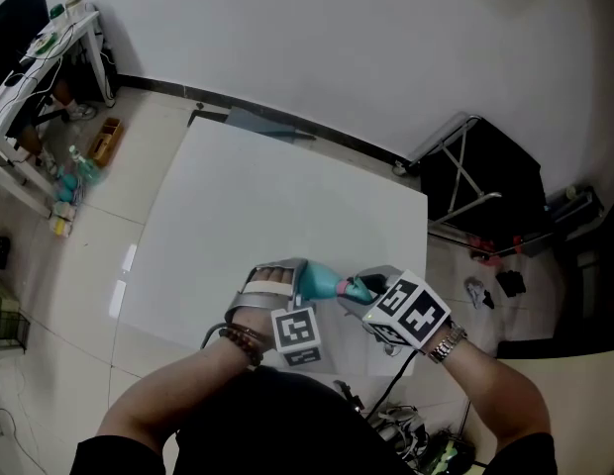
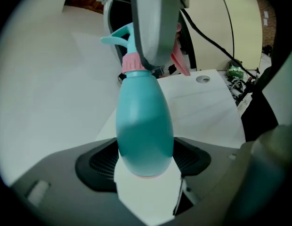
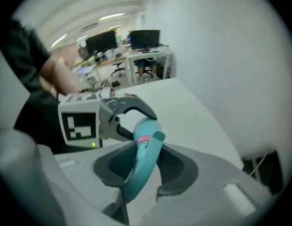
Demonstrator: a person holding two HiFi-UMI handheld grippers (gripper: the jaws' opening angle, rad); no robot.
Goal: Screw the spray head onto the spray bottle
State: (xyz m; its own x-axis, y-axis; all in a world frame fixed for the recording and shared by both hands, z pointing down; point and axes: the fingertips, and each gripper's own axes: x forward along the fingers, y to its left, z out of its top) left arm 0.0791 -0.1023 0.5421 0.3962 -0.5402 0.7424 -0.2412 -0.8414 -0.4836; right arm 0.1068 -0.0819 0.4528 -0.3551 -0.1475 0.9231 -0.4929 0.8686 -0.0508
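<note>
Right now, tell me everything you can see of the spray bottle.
The spray bottle is smooth teal plastic, egg-shaped, narrowing to a pink collar under the teal spray head. It is held above the white table. The left gripper clamps its wide body on both sides; the right gripper grips the spray head at the other end.

In the head view the right gripper (image 1: 366,290) covers the spray head (image 1: 353,286), and the left gripper (image 1: 299,283) hides the spray bottle's (image 1: 319,283) base. The person's arms (image 1: 178,384) cover the table's (image 1: 287,196) near edge. In the left gripper view the right gripper masks the spray head's top.
</note>
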